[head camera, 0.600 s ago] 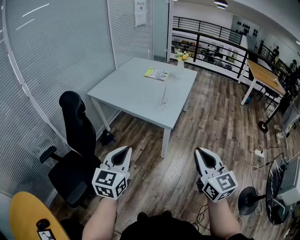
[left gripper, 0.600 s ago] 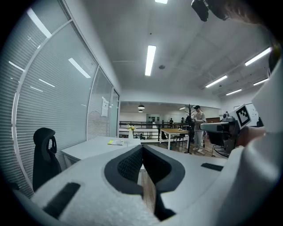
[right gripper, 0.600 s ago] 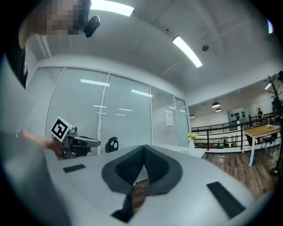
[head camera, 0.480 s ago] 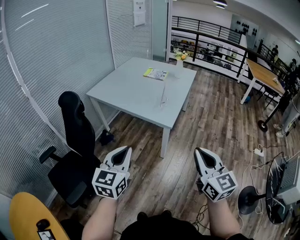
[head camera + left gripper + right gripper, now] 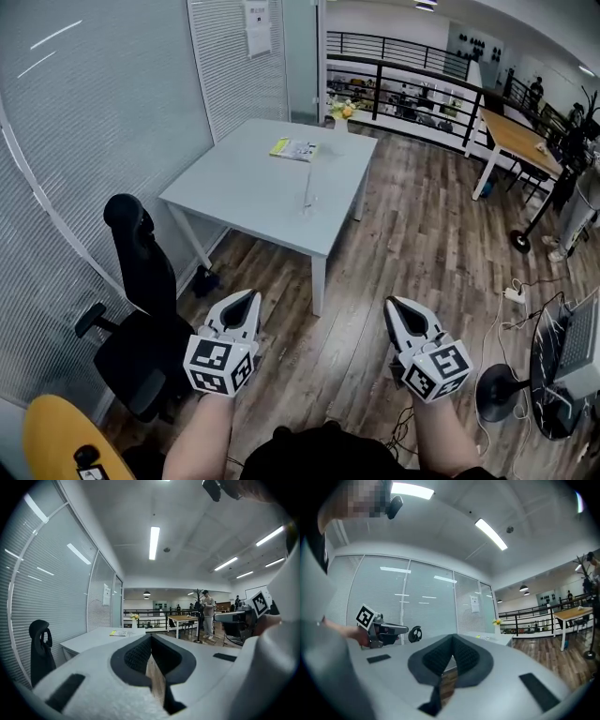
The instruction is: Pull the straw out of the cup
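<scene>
Grey table (image 5: 239, 187) carries cup (image 5: 306, 205), straw (image 5: 308, 180) and booklet (image 5: 292, 149), print unreadable.

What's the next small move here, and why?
Probably step closer to the pale grey square table: the clear cup with its thin upright straw stands on it, seemingly well out of reach. The left tool and right tool are both shut and empty, far short of the cup.

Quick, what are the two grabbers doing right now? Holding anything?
The white left gripper is closed, holding nothing.
The white right gripper is closed, holding nothing.
</scene>
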Demonstrator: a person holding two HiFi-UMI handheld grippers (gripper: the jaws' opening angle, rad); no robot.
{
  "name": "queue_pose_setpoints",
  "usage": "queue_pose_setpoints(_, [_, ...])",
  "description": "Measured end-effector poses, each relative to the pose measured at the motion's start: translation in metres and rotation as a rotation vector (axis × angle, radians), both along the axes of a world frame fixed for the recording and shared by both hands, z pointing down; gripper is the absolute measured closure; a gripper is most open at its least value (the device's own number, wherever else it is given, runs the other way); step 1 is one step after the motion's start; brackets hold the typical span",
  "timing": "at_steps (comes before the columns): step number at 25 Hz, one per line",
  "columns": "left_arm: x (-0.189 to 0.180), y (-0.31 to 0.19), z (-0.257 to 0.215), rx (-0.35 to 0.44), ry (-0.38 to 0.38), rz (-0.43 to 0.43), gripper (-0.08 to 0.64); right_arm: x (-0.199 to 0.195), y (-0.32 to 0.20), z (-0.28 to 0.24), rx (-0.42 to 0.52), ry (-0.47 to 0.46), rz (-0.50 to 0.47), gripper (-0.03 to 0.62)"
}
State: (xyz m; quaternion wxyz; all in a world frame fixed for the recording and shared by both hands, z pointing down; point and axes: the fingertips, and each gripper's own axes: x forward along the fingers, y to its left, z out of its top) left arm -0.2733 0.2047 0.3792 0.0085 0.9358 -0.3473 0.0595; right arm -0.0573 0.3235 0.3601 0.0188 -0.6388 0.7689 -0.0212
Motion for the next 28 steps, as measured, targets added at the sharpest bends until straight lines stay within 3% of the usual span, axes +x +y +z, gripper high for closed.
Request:
queue_pose_setpoints(6, [0.046, 0.024, 0.002, -0.032, 0.013, 0.077, 0.536, 0.022, 0.017, 0.004, -0.007, -0.043, -0.033, 0.588])
queue_pose_setpoints(14, [0.077, 0.032, 0.010, -0.062, 0.019, 0.094, 0.369, 0.048, 0.032, 0.008, -0.027, -0.056, -0.020, 0.586])
queue_pose_setpoints(17, [0.081, 0.021, 0.013, -0.063, 0.029, 0.077, 0.305, 0.056, 0.027, 0.009, -0.025, -0.079, -0.015, 0.586])
queue_pose_setpoints(21, [0.088, -0.004, 0.021, -0.078, 0.043, 0.068, 0.269, 0.065, 0.011, 0.017, -0.052, -0.093, -0.010, 0.586])
queue_pose_setpoints(28, [0.113, -0.073, 0.034, -0.095, 0.062, 0.067, 0.247, 0.092, -0.045, 0.027, -0.091, -0.092, 0.010, 0.586])
